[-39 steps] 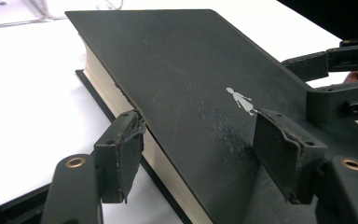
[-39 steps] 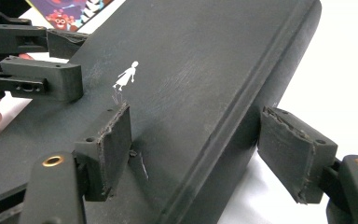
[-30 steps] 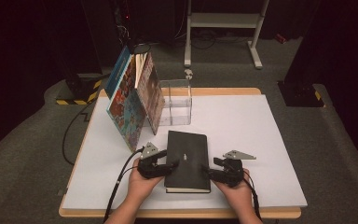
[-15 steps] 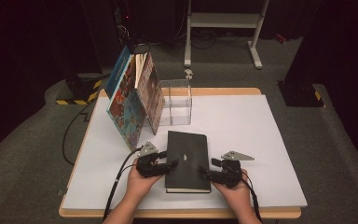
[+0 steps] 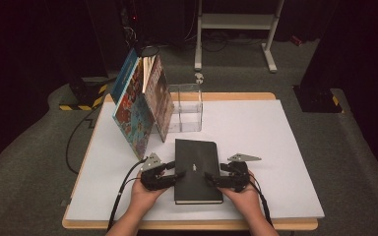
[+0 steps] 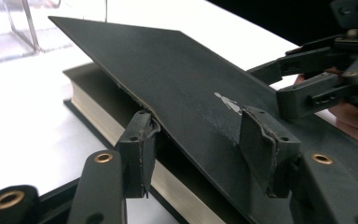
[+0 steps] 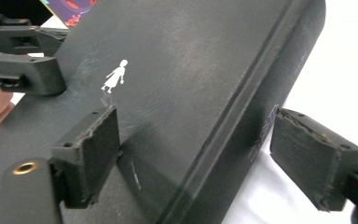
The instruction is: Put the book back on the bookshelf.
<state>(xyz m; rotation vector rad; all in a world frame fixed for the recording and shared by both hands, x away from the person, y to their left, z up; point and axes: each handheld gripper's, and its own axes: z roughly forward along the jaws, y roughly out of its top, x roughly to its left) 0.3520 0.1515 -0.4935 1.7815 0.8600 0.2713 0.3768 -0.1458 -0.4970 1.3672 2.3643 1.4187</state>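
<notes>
The left claw [image 6: 193, 140] has just been closing; its jaws straddle the lifted front cover of the black book [image 5: 196, 169], one pad beneath the edge, though whether they pinch it yet is hard to tell. The right claw [image 7: 209, 161] has just been opening, jaws wide around the spine, not pressing. The book lies at the lower middle of the bench [image 5: 275, 147], cover barely raised; opening remains. One black book, several leaning picture books [image 5: 140, 105] at upper left, one clear stand [image 5: 186, 108].

Black book [image 7: 205, 93] near end cut off by frame edge — spine lettering [image 7: 261, 135] too faint to read.
</notes>
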